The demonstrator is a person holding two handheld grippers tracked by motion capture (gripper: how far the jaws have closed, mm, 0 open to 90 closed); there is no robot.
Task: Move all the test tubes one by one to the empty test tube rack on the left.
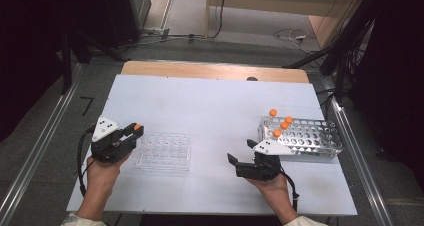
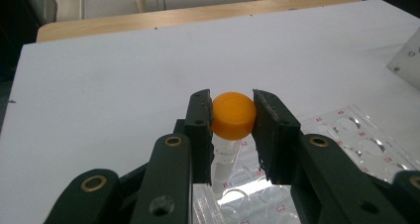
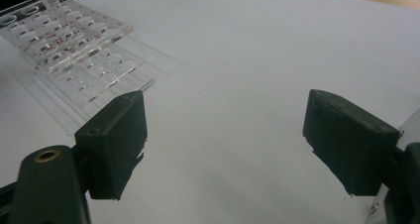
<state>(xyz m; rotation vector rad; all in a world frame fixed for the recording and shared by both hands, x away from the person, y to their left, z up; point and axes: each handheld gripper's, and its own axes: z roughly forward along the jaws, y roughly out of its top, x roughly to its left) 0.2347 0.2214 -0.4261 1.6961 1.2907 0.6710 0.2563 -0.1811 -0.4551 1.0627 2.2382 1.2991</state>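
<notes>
My own jaws hide most of the tube (image 2: 225,157); below its orange cap (image 2: 233,115) I see just a short clear stretch. My left gripper (image 1: 134,131) is clamped on that cap, holding the tube upright over the near left corner of the clear rack (image 1: 164,151). My left hand (image 1: 102,173) angles it toward the rack. My right gripper (image 3: 225,140), right of the clear rack, lies level, jaws spread wide and empty.
</notes>
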